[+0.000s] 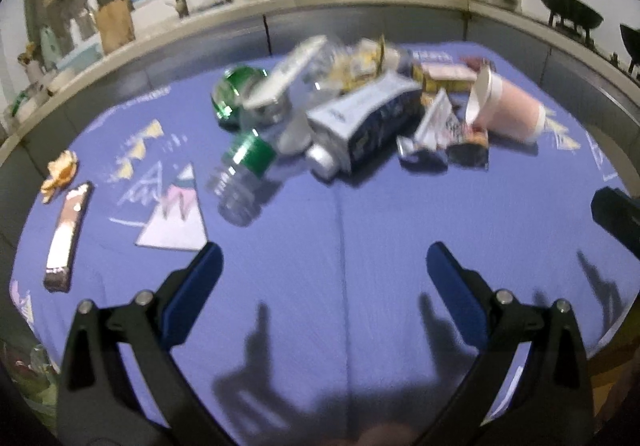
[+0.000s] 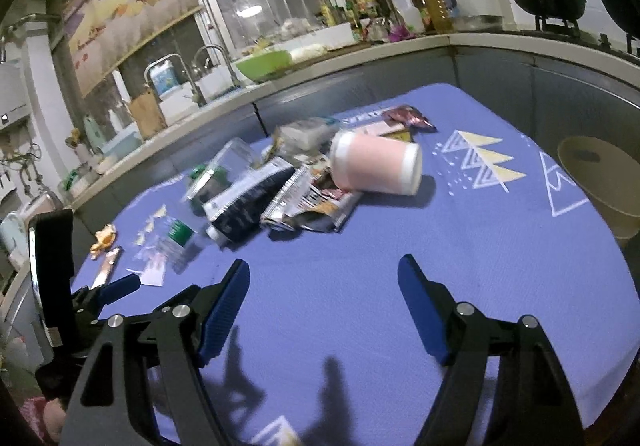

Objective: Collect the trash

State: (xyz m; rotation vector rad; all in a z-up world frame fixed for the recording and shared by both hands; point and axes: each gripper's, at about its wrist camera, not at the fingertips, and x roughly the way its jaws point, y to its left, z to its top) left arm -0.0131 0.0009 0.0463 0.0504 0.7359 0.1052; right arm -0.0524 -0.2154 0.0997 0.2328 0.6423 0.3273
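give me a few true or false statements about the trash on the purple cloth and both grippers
1. The pink cup stands upright. False: it lies on its side beside the trash pile.
2. The left gripper is open and holds nothing. True.
3. The right gripper is shut on a wrapper. False: its jaws are apart and empty, over bare purple cloth.
4. A clear bottle with a green label lies on its side near the pile. True.
5. The long snack bar wrapper lies on top of the pile. False: it lies apart, near the cloth's left edge.
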